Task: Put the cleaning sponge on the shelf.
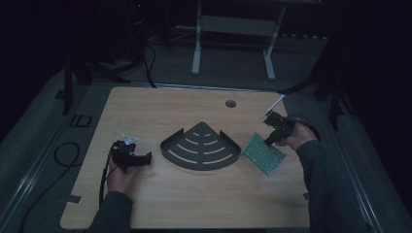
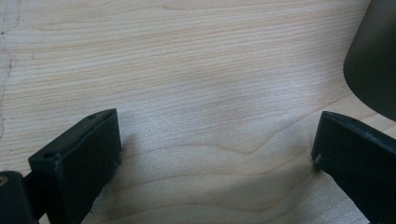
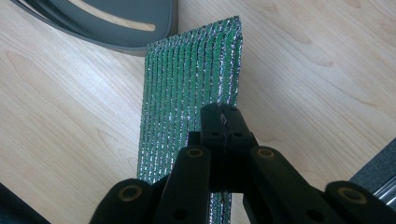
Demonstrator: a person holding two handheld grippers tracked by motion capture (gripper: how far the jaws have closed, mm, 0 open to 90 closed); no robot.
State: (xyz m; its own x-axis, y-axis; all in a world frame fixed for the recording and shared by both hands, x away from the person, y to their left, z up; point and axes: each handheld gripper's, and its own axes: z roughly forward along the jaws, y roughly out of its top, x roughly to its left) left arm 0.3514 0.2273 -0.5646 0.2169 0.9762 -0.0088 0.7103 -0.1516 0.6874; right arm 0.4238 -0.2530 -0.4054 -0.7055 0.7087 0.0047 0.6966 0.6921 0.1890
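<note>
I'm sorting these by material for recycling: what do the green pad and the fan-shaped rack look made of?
The green pad looks like woven plastic fibre with shiny metallic thread: ribbed rows that glint. The fan-shaped rack seems to be matte dark grey metal or plastic, smooth with slots cut through; which, I cannot tell.

a dimly lit lab or test room set up for recording: a pale wooden counter (image 1: 145, 204) with a cable hole (image 1: 231, 104) stands on grey carpet, ringed by dark stands (image 1: 68, 82) at its corners and loose black cables (image 1: 63, 155) trailing over the floor. behind it sits a white-legged table frame (image 1: 233, 43), and a small red light (image 1: 139, 6) glows on equipment in the dark background.
</note>
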